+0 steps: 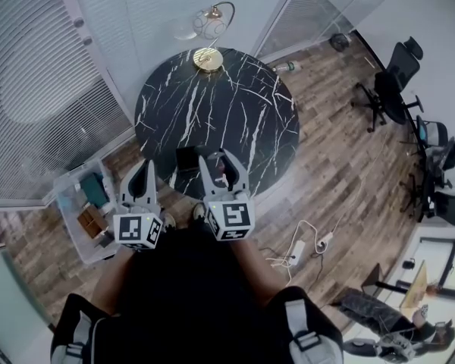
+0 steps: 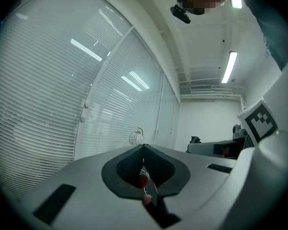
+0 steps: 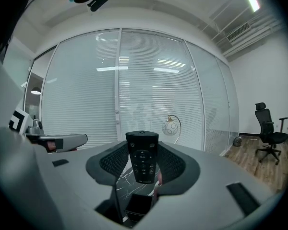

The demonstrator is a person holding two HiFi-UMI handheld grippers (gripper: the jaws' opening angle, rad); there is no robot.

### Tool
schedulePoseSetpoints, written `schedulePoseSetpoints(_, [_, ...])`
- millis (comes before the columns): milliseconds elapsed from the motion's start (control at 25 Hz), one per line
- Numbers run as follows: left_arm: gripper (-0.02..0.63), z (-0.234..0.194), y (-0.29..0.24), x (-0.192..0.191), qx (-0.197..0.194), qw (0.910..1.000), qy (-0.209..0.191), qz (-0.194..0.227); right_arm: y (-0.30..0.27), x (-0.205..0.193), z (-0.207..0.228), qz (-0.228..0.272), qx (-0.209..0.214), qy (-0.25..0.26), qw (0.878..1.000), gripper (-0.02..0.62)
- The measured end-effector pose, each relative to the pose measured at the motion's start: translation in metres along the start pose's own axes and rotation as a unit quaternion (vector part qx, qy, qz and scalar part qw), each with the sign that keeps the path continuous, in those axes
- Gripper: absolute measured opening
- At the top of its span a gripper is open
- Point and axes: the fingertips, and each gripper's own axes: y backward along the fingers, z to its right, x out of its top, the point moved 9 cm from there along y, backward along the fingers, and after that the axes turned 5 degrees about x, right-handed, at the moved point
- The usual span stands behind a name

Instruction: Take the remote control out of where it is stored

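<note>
Clamping the remote (image 3: 143, 167) upright over the black box (image 3: 138, 206) at the counter's (image 1: 235, 89) 6 o'clock edge, the right claw (image 3: 143, 147) seemingly needed only lifting clear; the left claw (image 2: 143, 148) sat closed, empty.

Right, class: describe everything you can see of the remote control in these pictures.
The remote control is a slim black bar, plastic-looking, with rows of small buttons facing the right gripper view's camera. It stands roughly upright, its sides clamped in the right tool, held above the marbled table.

Left tool (image 1: 145, 165) jaws together; right tool (image 1: 218, 160) clamped on remote control (image 3: 142, 157).
</note>
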Motion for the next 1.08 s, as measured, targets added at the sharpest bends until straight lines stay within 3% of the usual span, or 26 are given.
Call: schedulePoseSetpoints(1080, [0.008, -0.005, -0.002, -0.006, 0.0, 1.0, 0.001, -0.008, -0.004, -0.012, -0.004, -0.004, 0.008, 0.002, 1.0, 0.187])
